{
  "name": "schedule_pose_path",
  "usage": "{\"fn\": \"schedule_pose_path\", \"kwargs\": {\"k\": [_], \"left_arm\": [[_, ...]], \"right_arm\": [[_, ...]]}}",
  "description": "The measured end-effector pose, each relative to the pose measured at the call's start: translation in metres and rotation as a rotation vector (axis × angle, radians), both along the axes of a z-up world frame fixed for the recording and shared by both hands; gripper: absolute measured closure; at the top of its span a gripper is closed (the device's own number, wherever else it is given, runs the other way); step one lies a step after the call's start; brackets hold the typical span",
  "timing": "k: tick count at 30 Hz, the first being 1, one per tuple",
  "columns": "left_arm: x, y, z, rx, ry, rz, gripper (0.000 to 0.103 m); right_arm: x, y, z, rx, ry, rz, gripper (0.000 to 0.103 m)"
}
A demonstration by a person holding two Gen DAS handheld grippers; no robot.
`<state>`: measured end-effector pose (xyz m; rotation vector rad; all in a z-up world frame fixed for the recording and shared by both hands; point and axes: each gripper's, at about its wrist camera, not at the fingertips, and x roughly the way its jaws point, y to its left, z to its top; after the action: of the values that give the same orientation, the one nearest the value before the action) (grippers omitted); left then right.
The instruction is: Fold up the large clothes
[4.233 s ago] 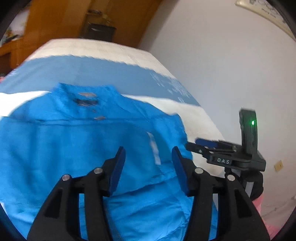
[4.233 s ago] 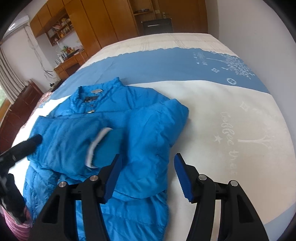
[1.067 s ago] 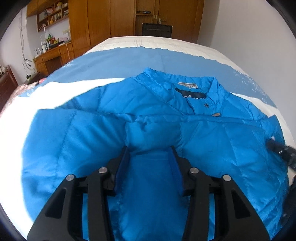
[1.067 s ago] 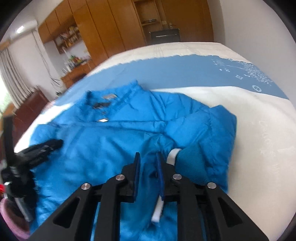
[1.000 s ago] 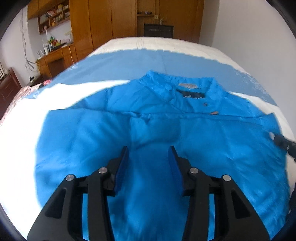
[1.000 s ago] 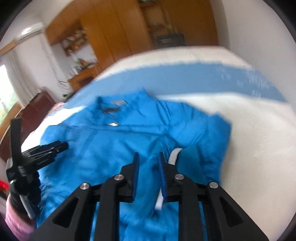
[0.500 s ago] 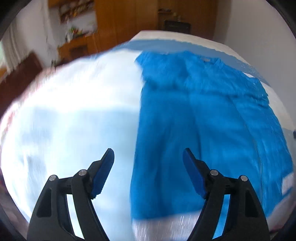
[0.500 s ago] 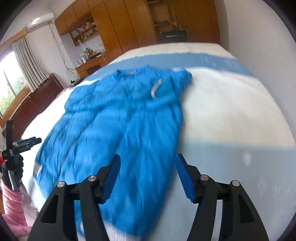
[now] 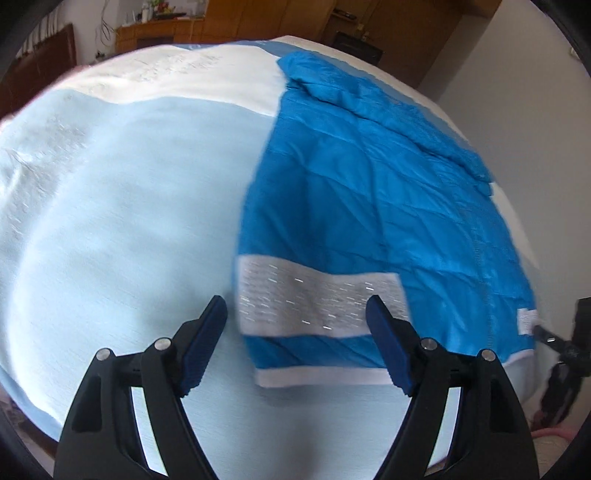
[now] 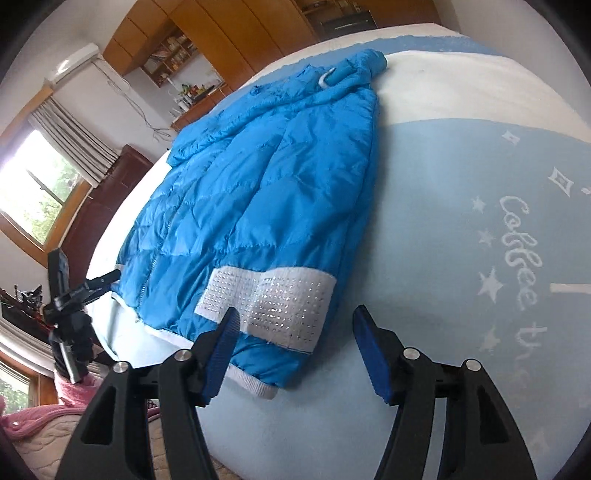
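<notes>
In the left wrist view, the pale blue and white bedspread (image 9: 122, 206) fills the left half of the frame, with wooden cabinets (image 9: 229, 18) along the top edge. The left gripper (image 9: 297, 321) hangs over the lower centre; its jaws have just been opening and now stand wide apart, nothing pinched between them, the blue fingers (image 9: 207, 339) framing the near left corner of the hem. The blue puffer jacket (image 9: 369, 184) lies flat on the bed, running from the lower centre up to the upper right, sleeves folded in across its front, with a white studded band (image 9: 317, 302) near the hem and a white ribbed hem edge (image 9: 321, 376) below it. At the right edge, part of the other gripper shows, dark and blurred. In the right wrist view, a window (image 10: 33, 177) with curtains sits at the left edge, and the other gripper in a gloved hand appears at lower left, just beside the jacket's hem. The jacket stretches from the lower centre to the upper centre. The right gripper (image 10: 293, 332) has likewise just been opening and is spread wide and empty, its left finger over the studded band, its right finger over bare bedspread with white stars and lettering (image 10: 517, 251) at the right.
</notes>
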<state>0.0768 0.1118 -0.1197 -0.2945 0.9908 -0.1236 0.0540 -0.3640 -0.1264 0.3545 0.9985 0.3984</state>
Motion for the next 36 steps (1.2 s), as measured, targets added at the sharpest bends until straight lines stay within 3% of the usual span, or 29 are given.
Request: {"fn": "schedule_pose_path", "kwargs": {"k": [2,7,10,17,24,27,33,36], "left_arm": [[0.001,-0.003,-0.001,-0.020,-0.006,-0.001,0.031],[0.004,-0.005,-0.003,-0.038,-0.002,0.043,0.066],[0.003,-0.006,-0.001,-0.003,-0.008,0.063,0.088],[-0.014,0.009,0.017,-0.087,-0.055,0.058,0.092],[-0.019,0.007,-0.002,-0.034,-0.027,0.052,0.091],[-0.013,0.010,-0.006,-0.063,-0.030,0.061,0.091],[-0.016,0.018,0.028,-0.158,-0.143,0.028,0.092],[-0.007,0.021,0.054,-0.207,-0.205,-0.003,0.093]], "right_arm": [[-0.001,0.009,0.000,-0.026,-0.023,0.008,0.040],[0.001,0.024,-0.003,-0.049,-0.049,0.028,0.074],[0.000,0.022,0.001,-0.039,-0.059,0.038,0.087],[-0.021,0.020,0.017,-0.063,-0.124,0.101,0.090],[-0.022,0.015,0.005,-0.067,-0.080,0.129,0.090],[-0.014,0.011,0.002,-0.030,-0.061,0.126,0.091],[-0.012,0.001,0.031,0.045,-0.132,0.152,0.093],[-0.002,-0.003,0.060,0.072,-0.178,0.168,0.093]]}}
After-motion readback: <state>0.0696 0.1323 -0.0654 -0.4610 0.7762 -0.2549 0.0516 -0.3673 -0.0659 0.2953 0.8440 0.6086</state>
